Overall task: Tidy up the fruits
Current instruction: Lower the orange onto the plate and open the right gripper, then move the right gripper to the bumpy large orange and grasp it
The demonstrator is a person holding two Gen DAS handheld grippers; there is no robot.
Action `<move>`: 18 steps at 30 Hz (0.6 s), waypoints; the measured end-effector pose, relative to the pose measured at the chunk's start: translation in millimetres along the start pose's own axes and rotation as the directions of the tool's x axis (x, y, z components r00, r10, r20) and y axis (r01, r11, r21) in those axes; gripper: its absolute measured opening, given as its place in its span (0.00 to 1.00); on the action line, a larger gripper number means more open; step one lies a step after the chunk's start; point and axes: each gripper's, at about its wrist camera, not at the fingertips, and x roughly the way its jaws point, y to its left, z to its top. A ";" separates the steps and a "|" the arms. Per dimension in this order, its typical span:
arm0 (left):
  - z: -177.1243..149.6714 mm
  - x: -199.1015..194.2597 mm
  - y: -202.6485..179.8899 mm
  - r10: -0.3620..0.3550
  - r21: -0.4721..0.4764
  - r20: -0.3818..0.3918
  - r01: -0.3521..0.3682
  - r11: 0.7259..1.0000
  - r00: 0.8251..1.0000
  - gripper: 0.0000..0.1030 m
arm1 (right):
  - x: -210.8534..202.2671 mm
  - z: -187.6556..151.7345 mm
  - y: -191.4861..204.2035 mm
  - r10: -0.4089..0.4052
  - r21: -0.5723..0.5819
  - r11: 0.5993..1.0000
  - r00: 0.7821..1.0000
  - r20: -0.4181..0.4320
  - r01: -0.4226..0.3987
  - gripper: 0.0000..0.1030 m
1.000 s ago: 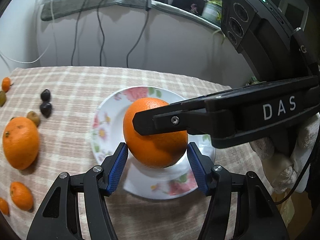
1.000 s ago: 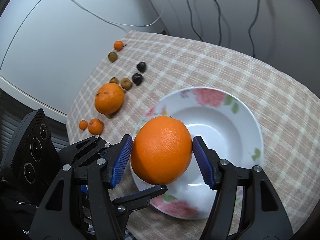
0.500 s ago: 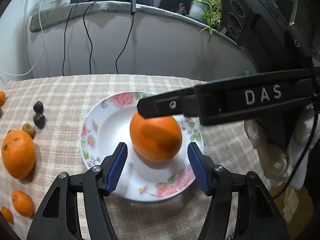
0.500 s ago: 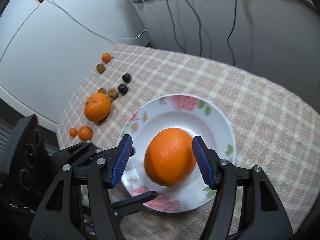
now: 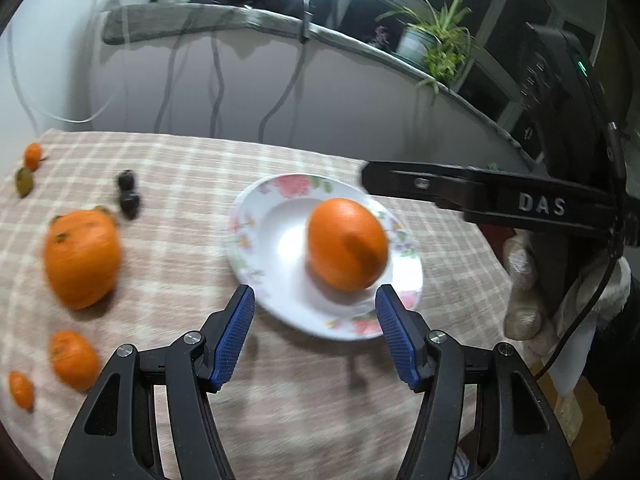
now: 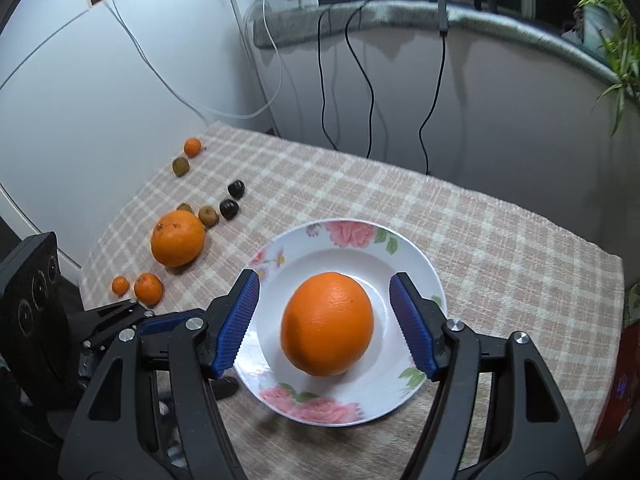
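Note:
A large orange point(image 6: 328, 324) lies in the white flowered plate point(image 6: 348, 226) on the checked cloth. My right gripper point(image 6: 325, 284) hangs above and behind it. Its jaws are opening, and the blue pads point(image 6: 240, 320) stand clear of the orange on both sides. My left gripper point(image 5: 314, 308) is open with nothing in it, just short of the plate point(image 5: 244, 256) with the orange point(image 5: 346, 244). A second big orange point(image 5: 82, 258) lies to the left on the cloth. The right gripper's finger point(image 5: 480, 196) reaches in from the right, held by a gloved hand point(image 5: 524, 280).
Small mandarins point(image 6: 149, 289), olive-coloured fruits point(image 6: 209, 215) and dark fruits point(image 6: 229, 209) lie scattered left of the plate. Cables hang down the wall behind the table. A potted plant point(image 5: 432, 44) stands on the ledge. The table edge runs close on the left.
The right gripper has let go of the orange, which now rests in the plate, and has lifted back. The left gripper has drawn back and shifted left.

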 end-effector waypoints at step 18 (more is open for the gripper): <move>-29.5 -66.3 107.9 0.210 -0.148 0.042 -0.201 0.968 0.977 0.52 | 1.1 -26.3 91.0 0.031 -0.091 0.996 0.994 0.101 -0.021 0.85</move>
